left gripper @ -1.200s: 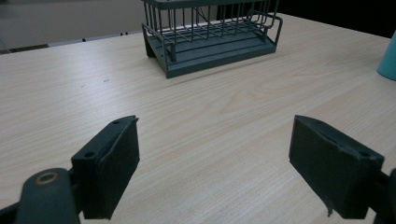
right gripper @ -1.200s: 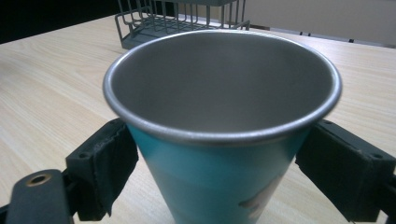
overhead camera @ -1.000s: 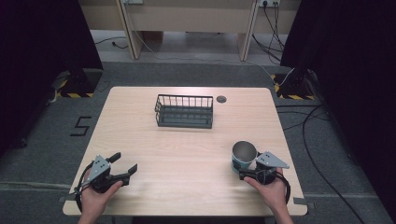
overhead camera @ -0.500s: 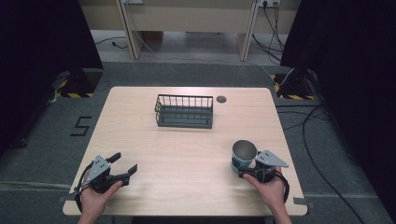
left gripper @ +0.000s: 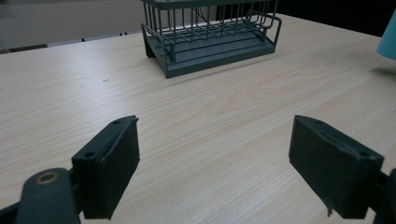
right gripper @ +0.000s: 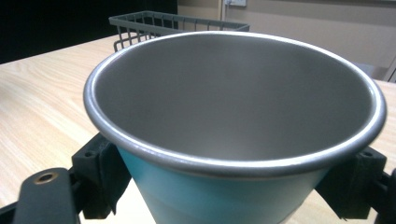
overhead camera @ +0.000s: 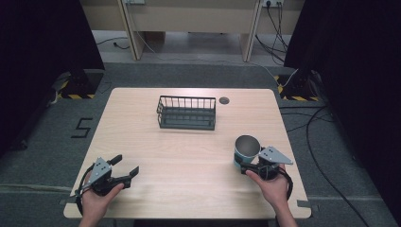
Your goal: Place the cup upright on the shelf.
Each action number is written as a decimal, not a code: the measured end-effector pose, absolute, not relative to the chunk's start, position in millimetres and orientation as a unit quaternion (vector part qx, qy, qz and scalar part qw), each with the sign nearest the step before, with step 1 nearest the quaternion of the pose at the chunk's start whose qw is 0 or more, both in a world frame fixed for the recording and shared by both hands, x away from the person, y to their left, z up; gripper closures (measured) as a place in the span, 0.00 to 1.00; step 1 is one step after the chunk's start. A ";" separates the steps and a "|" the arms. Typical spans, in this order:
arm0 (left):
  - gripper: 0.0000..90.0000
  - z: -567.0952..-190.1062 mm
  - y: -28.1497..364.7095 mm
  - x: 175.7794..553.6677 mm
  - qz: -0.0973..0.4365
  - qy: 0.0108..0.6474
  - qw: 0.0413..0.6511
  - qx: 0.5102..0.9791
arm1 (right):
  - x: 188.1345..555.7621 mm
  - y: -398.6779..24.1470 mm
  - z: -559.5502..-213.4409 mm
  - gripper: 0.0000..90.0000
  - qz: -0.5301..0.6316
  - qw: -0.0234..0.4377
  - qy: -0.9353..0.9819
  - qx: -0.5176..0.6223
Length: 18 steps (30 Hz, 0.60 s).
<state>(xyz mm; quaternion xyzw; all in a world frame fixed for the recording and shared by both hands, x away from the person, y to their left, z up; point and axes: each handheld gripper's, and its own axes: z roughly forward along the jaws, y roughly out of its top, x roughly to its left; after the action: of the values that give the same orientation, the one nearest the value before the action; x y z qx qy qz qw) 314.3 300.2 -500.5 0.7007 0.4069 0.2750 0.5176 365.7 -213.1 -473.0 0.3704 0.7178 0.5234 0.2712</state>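
A teal cup (overhead camera: 247, 150) with a steel inside stands upright on the wooden table (overhead camera: 179, 161) at the front right. My right gripper (overhead camera: 243, 164) is shut on the cup's lower wall, one jaw on each side. In the right gripper view the cup (right gripper: 233, 116) sits close between the jaws of my right gripper (right gripper: 233, 179). My left gripper (overhead camera: 126, 164) rests at the front left, open with nothing in it. The left gripper view has my left gripper (left gripper: 224, 158) with its jaws wide apart over bare wood, and an edge of the cup (left gripper: 388, 37) at the far right.
A dark wire basket (overhead camera: 187, 113) stands at the back middle of the table, also ahead in the left gripper view (left gripper: 210, 42). A small round cable hole (overhead camera: 224, 100) lies to the right of it. Cables trail over the floor at the right.
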 end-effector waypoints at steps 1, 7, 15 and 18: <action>0.18 -500.5 300.2 314.3 0.275 0.407 0.518 0.701 | 366.5 -212.7 -471.2 0.19 0.524 0.271 0.718 0.370; 0.18 -500.5 300.3 314.3 0.275 0.407 0.518 0.700 | 372.0 -209.3 -463.4 0.19 0.526 0.275 0.715 0.370; 0.18 -500.6 300.4 314.3 0.275 0.407 0.518 0.700 | 378.4 -204.2 -459.1 0.19 0.525 0.280 0.715 0.368; 0.18 -500.6 300.5 314.3 0.275 0.407 0.518 0.700 | 380.8 -202.4 -458.4 0.19 0.525 0.280 0.713 0.370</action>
<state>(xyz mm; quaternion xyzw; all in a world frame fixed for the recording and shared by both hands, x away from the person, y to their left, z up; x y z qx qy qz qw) 314.3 300.5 -500.6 0.7005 0.4067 0.2745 0.5182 380.8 -202.4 -458.4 0.3702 0.7132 0.5253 0.2797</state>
